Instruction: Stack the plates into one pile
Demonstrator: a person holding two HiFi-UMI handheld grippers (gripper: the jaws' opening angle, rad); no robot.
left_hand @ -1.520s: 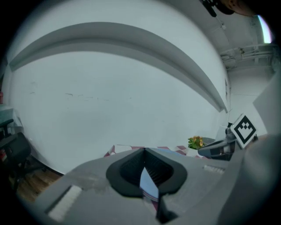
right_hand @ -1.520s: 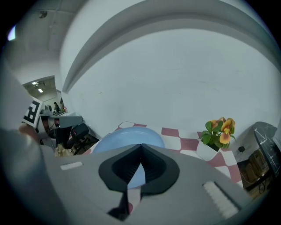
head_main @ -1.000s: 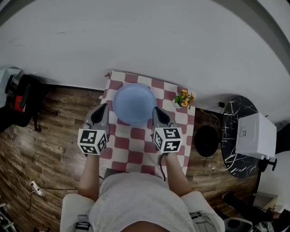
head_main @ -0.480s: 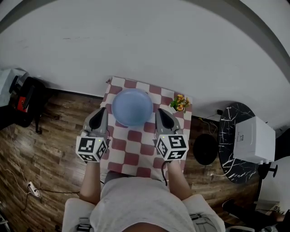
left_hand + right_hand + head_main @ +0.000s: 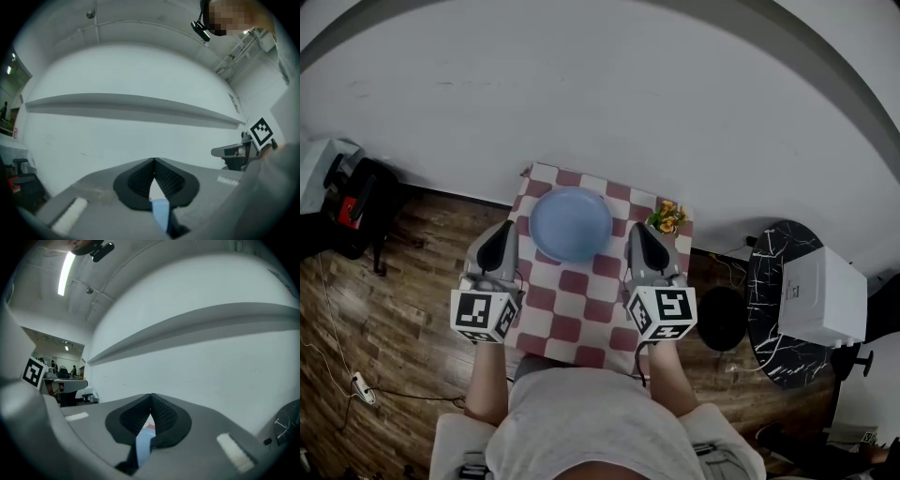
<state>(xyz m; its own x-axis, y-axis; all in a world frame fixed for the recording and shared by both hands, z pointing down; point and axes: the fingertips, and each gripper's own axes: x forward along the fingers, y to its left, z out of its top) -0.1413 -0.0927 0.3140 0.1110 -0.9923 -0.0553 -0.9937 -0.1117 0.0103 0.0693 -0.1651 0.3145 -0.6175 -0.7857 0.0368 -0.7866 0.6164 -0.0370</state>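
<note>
Now the left gripper (image 5: 506, 229) and right gripper (image 5: 636, 231) are sharing the blue plate (image 5: 570, 223). Each one's jaws are clamping an opposite rim, and the plate is hanging level between them, over the far half of the checkered desk (image 5: 581, 309).

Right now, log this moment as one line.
left gripper: shut, empty | right gripper: shut, empty | round blue plate: on red-and-white checked table, between grippers, touching neither
</note>
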